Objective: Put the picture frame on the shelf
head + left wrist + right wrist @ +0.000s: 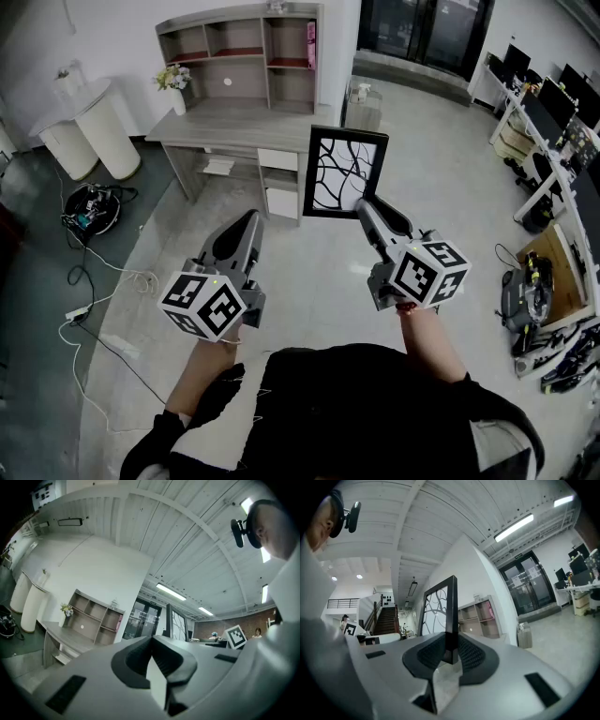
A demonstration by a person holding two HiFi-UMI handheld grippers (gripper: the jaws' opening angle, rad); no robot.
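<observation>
The picture frame (344, 173) is upright in the air, pinched at its lower right edge by the right gripper (363, 204) — the right gripper view shows the frame's black edge clamped between the fingers (471, 654). The left gripper (249, 221) hangs just to the left of it, its fingers pressed together on nothing. The pick-up looks done, but the carry and the placing are left — the shelf unit (239, 47) stands on the grey worktop (225, 122) at the far side of the room, well apart from the frame.
</observation>
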